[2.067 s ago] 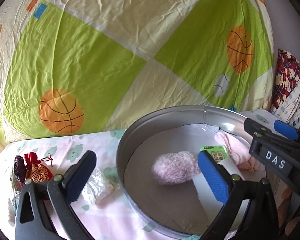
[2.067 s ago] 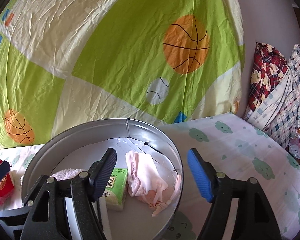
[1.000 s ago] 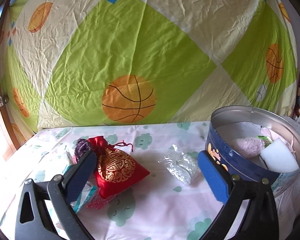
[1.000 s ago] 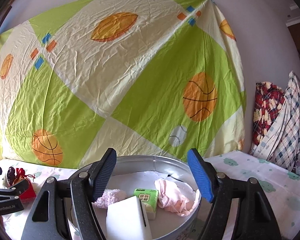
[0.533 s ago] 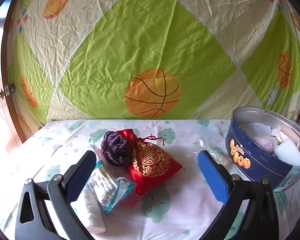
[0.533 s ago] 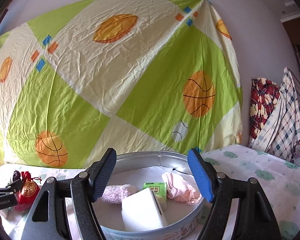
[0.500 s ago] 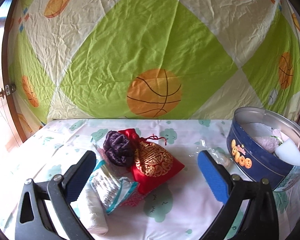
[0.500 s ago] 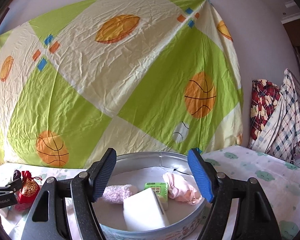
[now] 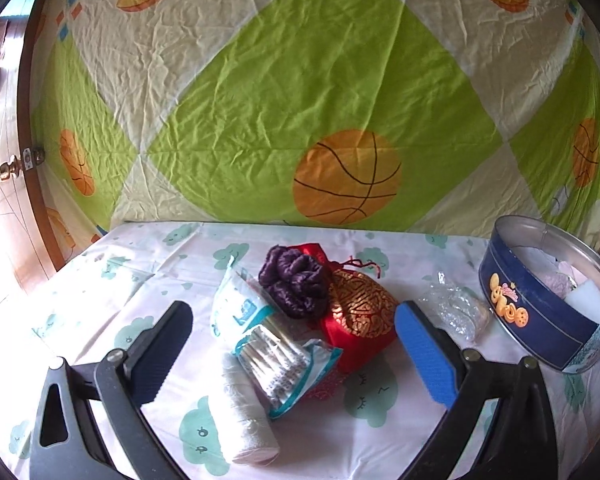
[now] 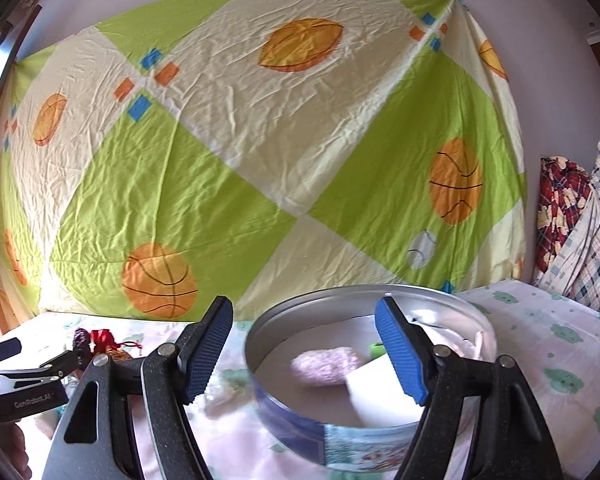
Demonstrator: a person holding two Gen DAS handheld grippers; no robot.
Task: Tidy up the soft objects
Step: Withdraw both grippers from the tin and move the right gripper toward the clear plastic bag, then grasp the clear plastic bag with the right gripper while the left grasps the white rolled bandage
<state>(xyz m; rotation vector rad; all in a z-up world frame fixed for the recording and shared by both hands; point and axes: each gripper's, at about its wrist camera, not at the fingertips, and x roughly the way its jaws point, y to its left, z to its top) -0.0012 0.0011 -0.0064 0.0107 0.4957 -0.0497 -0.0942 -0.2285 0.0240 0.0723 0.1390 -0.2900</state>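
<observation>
Soft things [image 9: 300, 320] heaped mid-frame overlap; the left gripper [image 9: 292, 336], spread and empty like the right gripper [image 10: 304, 352], might drag neighbours along.

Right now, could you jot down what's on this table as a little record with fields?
tin: round blue tin, lid off, at the right
in tin: fluffy pink piece, white block
pile: purple yarn on red pouch, plastic packets, white roll
beside tin: clear bag
left gripper: open, empty
right gripper: open, empty
</observation>
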